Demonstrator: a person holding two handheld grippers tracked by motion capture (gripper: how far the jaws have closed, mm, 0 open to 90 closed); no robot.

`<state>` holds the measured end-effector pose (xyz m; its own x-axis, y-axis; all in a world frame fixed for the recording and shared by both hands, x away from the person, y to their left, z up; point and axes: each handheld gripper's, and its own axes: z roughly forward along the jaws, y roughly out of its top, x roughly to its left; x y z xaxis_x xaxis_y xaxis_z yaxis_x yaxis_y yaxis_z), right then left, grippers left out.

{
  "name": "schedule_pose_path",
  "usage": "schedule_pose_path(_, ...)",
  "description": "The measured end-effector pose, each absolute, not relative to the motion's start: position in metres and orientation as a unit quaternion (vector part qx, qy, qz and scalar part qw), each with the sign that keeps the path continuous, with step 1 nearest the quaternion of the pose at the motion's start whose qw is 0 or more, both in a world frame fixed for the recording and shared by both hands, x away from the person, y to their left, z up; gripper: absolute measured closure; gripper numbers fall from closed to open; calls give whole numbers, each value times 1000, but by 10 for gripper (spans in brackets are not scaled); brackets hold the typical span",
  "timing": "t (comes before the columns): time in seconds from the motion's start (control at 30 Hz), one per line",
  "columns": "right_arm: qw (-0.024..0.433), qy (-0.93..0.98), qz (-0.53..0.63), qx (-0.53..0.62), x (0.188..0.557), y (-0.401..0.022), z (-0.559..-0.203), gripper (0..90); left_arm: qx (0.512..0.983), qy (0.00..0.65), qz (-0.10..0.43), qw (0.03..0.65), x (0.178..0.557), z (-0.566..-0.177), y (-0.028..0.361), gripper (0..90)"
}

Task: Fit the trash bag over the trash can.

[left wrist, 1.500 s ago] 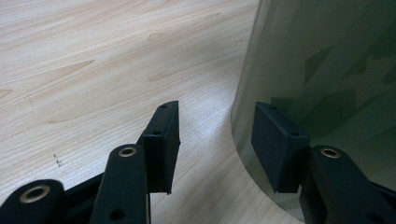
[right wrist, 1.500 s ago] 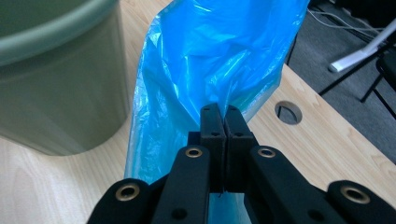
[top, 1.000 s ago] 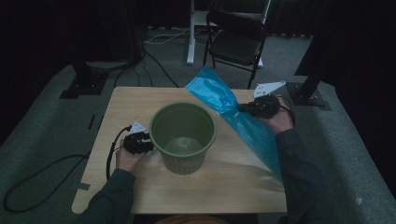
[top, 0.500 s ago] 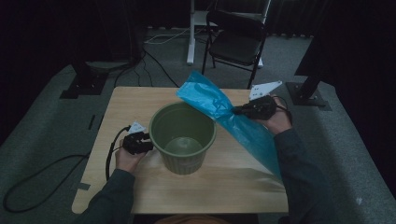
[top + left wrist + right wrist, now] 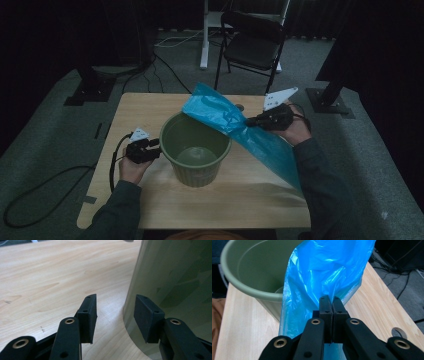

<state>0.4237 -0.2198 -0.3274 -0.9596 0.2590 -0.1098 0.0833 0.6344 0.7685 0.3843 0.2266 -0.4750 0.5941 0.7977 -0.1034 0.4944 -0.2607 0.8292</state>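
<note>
A green plastic bucket (image 5: 196, 150) stands upright in the middle of the wooden table (image 5: 145, 107), with nothing visible inside. A blue plastic bag (image 5: 235, 125) stretches from the bucket's far right rim down to the table's right front. My right gripper (image 5: 250, 121) is shut on the blue bag (image 5: 324, 272) and holds it up beside the bucket (image 5: 249, 267). My left gripper (image 5: 156, 146) rests at the bucket's left side, open, its jaws standing next to the bucket wall (image 5: 175, 277) with nothing between them (image 5: 115, 315).
A black folding chair (image 5: 255, 45) stands behind the table, next to a white post. Cables run over the grey floor at the left. A stand foot (image 5: 330, 100) sits off the table's right rear corner. Bare table surface lies at the front and back left.
My right gripper has carried the blue bag leftward, and the bag's top now reaches over the bucket's far rim. The left gripper has stayed put.
</note>
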Motion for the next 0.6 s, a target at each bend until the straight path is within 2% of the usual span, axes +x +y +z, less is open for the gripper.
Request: schedule_pose_path(0.6, 72, 908, 410, 52, 420, -206, -323, 892, 765, 391, 215, 464, 374, -432, 247, 595)
